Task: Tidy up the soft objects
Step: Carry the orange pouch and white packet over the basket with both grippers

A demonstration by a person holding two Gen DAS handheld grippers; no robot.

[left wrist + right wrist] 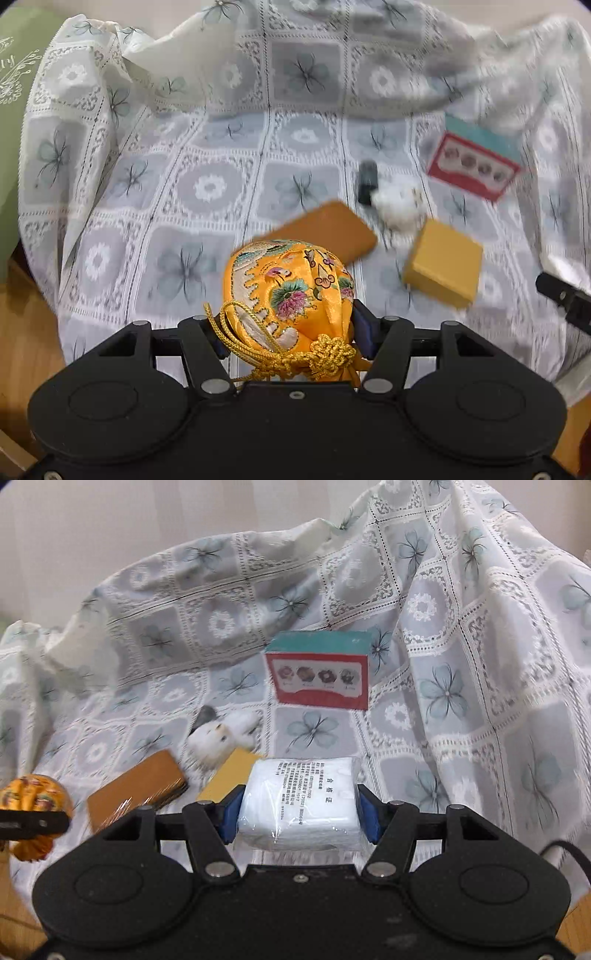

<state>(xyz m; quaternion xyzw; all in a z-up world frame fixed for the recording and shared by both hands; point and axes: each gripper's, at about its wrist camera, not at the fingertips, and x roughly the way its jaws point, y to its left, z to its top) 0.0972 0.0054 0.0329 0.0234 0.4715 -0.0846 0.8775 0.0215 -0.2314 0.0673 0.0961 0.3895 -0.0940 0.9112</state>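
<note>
Yellow pouch (291, 291) in left tongs (290, 332), white pack (301, 801) in right tongs (299, 812)

Soft even daylight, motion-blurred background, fisheye-bent edges, dark corners

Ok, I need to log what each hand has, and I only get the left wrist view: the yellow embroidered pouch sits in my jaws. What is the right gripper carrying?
Observer: The right gripper is shut on a white plastic-wrapped soft pack with a printed label.
Operator: Is that pack lying on the cloth?
Observer: No, the right wrist view shows it clear of the lace floral tablecloth.
Operator: Does the red and teal box lie flat?
Observer: From that side the red and teal box stands upright, its red face with four round pictures towards the camera.
</note>
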